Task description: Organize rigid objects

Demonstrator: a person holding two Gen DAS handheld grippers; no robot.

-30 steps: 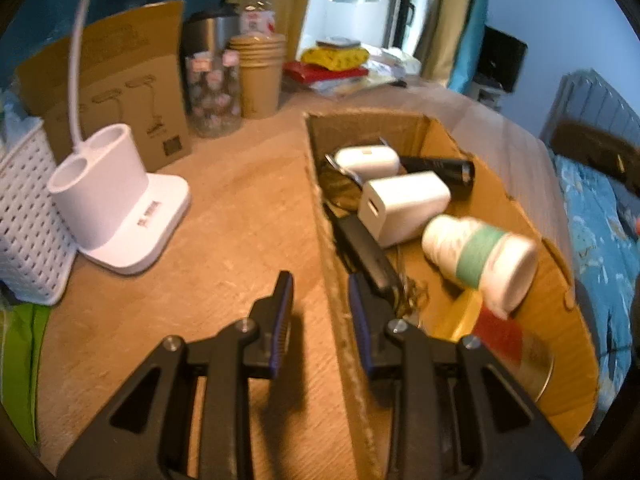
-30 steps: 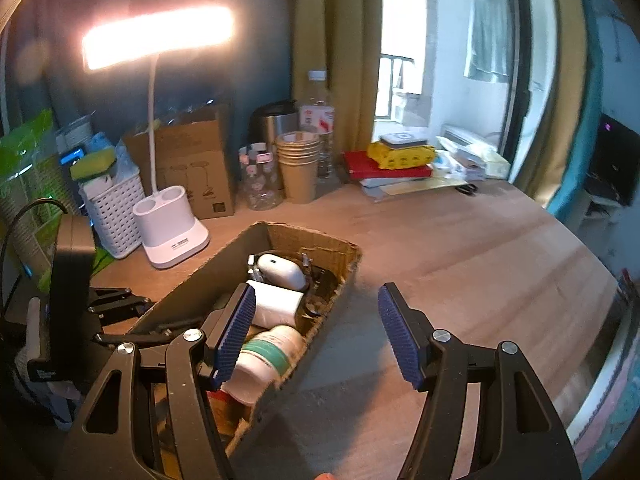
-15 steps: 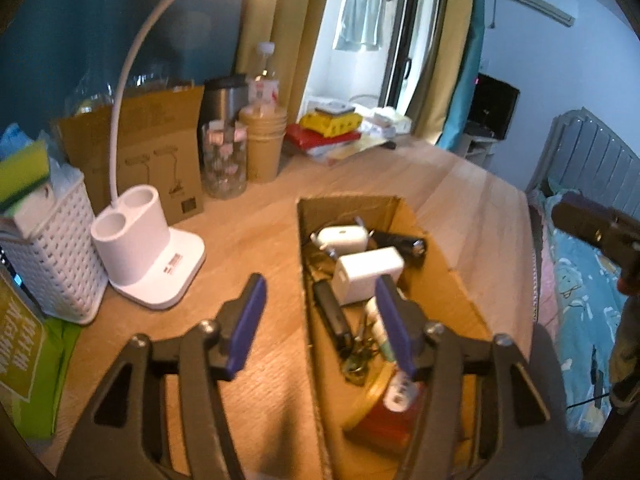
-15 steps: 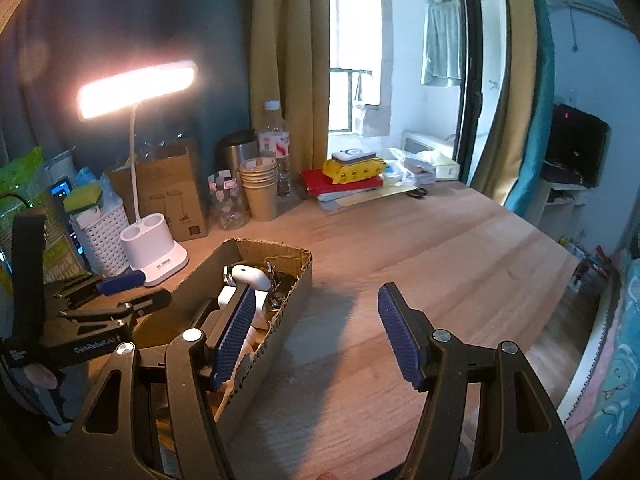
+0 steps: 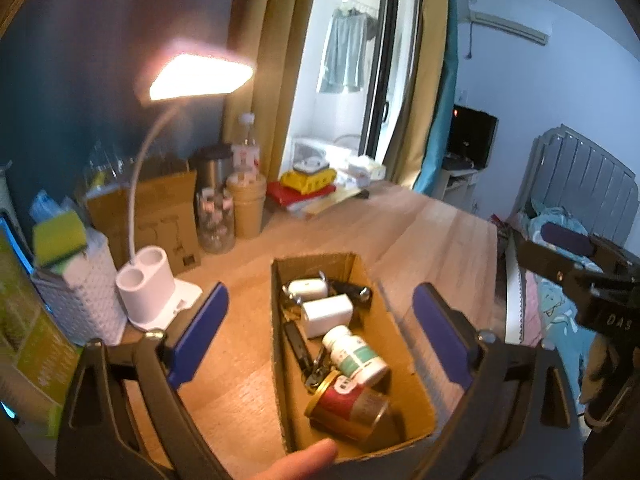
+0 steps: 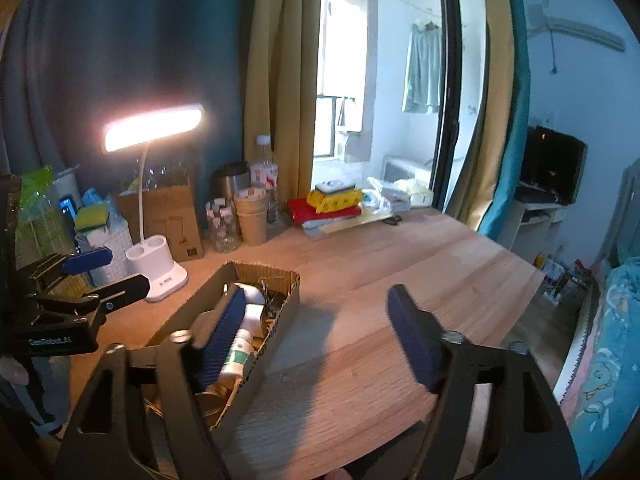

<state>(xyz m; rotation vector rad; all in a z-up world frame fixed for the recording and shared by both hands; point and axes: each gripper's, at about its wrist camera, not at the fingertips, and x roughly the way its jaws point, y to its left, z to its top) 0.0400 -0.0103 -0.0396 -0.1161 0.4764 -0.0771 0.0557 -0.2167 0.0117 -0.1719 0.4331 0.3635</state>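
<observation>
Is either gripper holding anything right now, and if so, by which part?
Nothing is held. The left gripper is open above the cardboard box, its fingers apart and empty. The right gripper is open too, with only bare table between its fingers.

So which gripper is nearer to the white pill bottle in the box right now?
Left. The left gripper hangs open almost directly above the white pill bottle in the cardboard box. The right gripper, also open, sits off the box's right side, over the table.

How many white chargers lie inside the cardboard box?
2: a rounded charger near the box's far end, a square charger just nearer. Others may be hidden underneath.
</observation>
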